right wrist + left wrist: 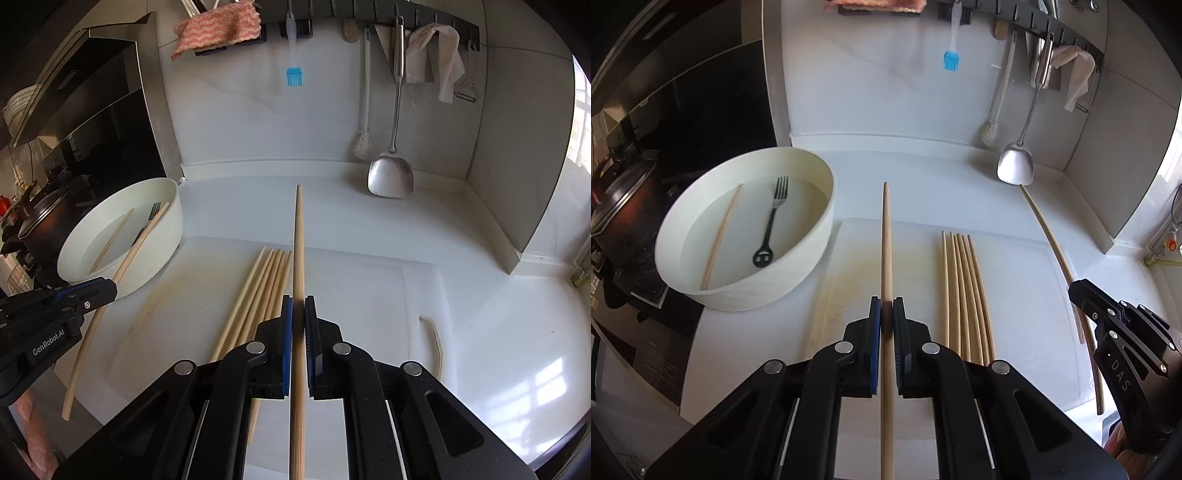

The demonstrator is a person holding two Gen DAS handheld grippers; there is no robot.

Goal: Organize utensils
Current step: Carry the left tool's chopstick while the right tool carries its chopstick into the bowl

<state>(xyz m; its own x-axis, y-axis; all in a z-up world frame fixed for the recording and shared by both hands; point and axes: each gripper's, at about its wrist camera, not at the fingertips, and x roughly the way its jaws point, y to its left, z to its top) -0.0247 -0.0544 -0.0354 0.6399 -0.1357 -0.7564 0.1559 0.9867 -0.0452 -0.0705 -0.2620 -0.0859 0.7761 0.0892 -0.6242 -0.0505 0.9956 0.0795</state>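
Here, left gripper [886,314] jaws clenched on one chopstick [886,236], pointing ahead above the cutting board [1027,295]. Right gripper [298,314] jaws likewise clamped on a second chopstick [298,236]. Just beside, between the two held sticks, a row of chopsticks [964,291] flat on the board. Farther left on the bench [369,206], a white bowl [812,258] with a fork [772,221] and one more stick [720,240]. On the wall, a hanging spatula [390,173].

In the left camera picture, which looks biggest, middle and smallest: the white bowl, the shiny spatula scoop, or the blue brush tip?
1. white bowl, by far the biggest
2. shiny spatula scoop
3. blue brush tip, smallest; it hangs farther back on the wall, which shrinks it
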